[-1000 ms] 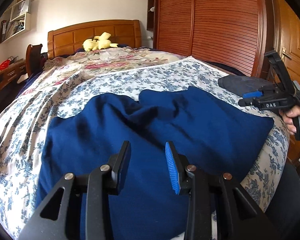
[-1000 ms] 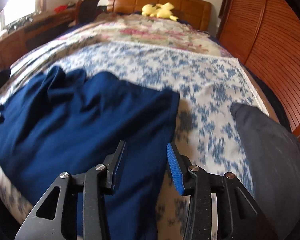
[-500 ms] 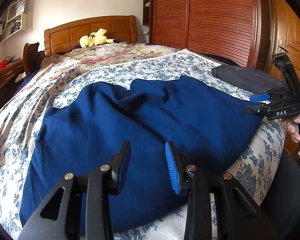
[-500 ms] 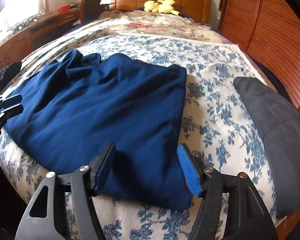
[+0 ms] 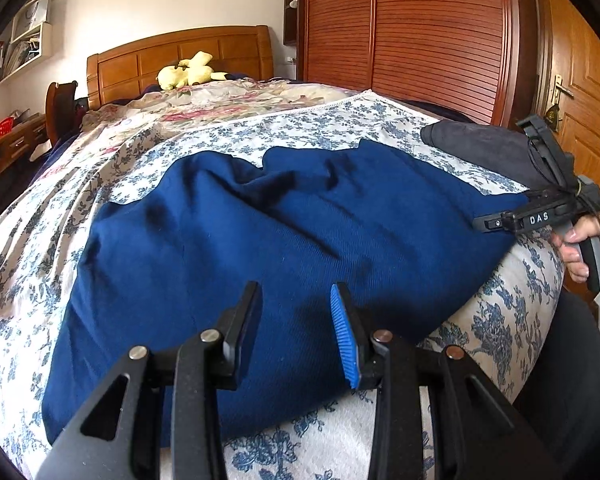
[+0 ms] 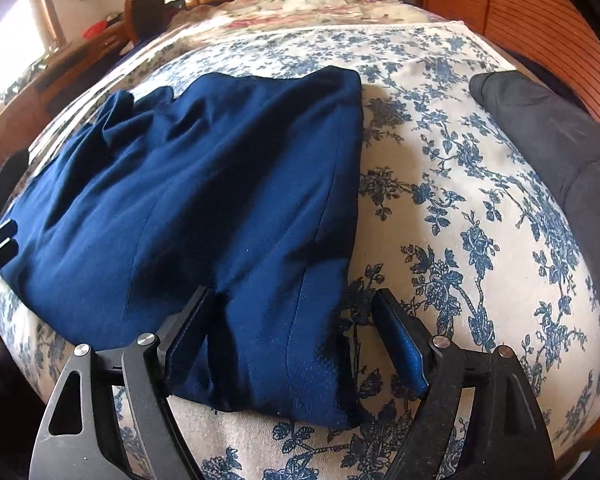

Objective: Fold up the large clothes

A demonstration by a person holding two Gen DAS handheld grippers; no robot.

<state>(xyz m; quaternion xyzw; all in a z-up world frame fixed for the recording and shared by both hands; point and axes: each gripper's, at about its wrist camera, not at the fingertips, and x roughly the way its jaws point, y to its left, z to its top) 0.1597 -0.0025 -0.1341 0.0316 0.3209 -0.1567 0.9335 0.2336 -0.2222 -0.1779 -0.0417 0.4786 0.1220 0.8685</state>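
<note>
Right tongs [image 6: 290, 336] have just been opening and now stand wide apart, straddling the near corner of the navy garment [image 6: 204, 200]; the cloth sits between the pads, but whether the left pad touches it is hard to tell. Left tongs [image 5: 296, 332] are partly apart with nothing in them, hovering over the garment's near edge. The garment lies spread and a bit rumpled on the floral bedspread [image 6: 460, 220]. A dark grey cloth [image 6: 548, 132] sits to its right, and a yellow plush toy [image 5: 188, 72] is up by the wooden headboard [image 5: 180, 56].
</note>
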